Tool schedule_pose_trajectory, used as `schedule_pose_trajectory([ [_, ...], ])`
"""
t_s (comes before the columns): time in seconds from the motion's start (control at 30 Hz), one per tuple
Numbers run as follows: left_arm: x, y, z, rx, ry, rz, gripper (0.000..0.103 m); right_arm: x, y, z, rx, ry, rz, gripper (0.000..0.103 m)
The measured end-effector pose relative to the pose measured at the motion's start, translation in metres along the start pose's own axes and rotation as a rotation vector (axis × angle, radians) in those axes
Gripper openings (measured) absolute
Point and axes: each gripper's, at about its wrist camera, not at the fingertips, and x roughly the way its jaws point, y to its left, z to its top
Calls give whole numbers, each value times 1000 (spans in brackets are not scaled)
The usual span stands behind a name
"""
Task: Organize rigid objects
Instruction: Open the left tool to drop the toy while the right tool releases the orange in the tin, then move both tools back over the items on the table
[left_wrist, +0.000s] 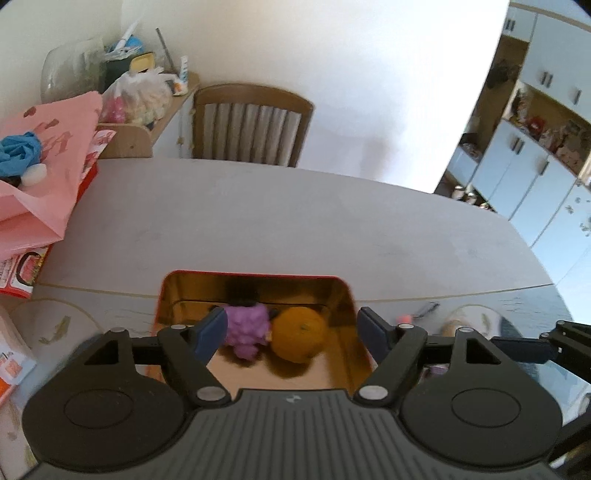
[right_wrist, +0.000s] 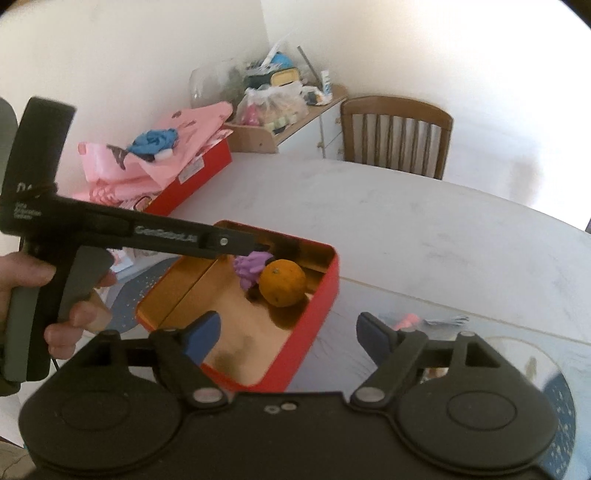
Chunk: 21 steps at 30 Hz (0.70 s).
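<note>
Left hand-held gripper (left_wrist: 291, 330) agape, tilted over tin (left_wrist: 255, 277)

Both wrist cameras are looking steeply down, close over the table (left_wrist: 258, 221); both are sharing the red tin (left_wrist: 255, 275) at centre frame.
</note>
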Motion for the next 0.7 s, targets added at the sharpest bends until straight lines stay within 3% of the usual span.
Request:
schedule_pose_trajectory([
  [0.33,-20,-43,-17,42,-28,-32,83,-48,-40,-38,55,-24,-43,91],
  [0.53,-29,-71,-28,61,-78,9,86,-69,-74,-60,76,-15,-64,94],
  [0.7,-23,-99,-39,77,-47,7,86,-79,-101,-71,63,-3,-77,94],
])
